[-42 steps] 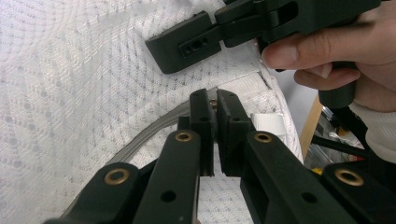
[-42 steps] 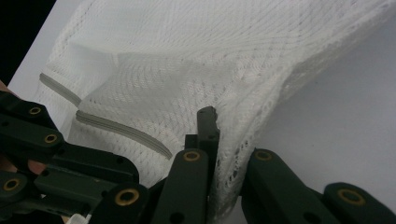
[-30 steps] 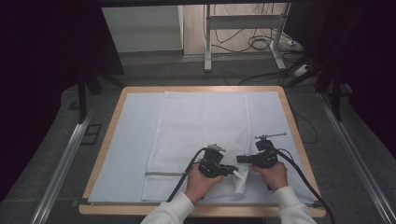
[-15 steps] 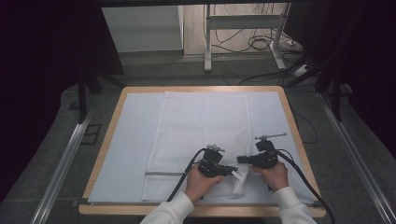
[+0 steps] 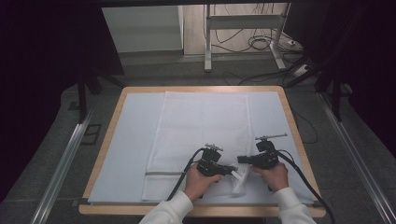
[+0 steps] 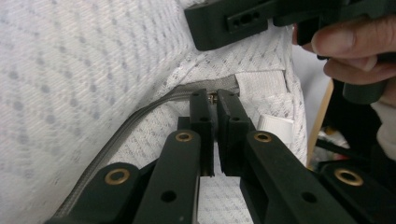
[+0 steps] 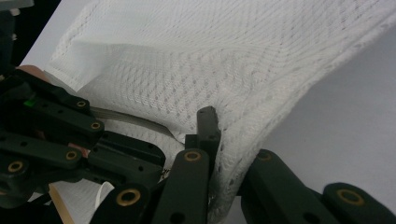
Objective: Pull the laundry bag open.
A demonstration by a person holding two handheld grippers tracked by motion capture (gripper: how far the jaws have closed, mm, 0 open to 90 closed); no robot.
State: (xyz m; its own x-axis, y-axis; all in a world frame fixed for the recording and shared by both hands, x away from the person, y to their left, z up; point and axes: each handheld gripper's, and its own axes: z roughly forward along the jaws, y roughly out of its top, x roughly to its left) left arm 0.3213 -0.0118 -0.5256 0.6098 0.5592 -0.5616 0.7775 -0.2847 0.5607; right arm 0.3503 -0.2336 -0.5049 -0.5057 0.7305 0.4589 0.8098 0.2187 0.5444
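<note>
A white mesh bag (image 5: 201, 135) lay flat on a pale blue mat (image 5: 126, 149) covering a wood-edged surface (image 5: 299, 140). The bag reached from the mat's far edge to its near edge, a little right of the mat's middle, with a grey zipper (image 5: 163, 173) running across it near the near end.

Both hands worked at the bag's near right corner, which was bunched and lifted off the mat. The left tongs (image 5: 235, 169) sat just left of that corner, their jaws pinched nearly together on the small metal zipper pull (image 6: 213, 97) at the end of the grey zipper. The right tongs (image 5: 242, 159) sat just right of the corner, pointing toward the left tongs, their jaws closed on a fold of the bag's mesh. A small white tag (image 6: 274, 127) stuck out of the bag just beside the zipper's end.
</note>
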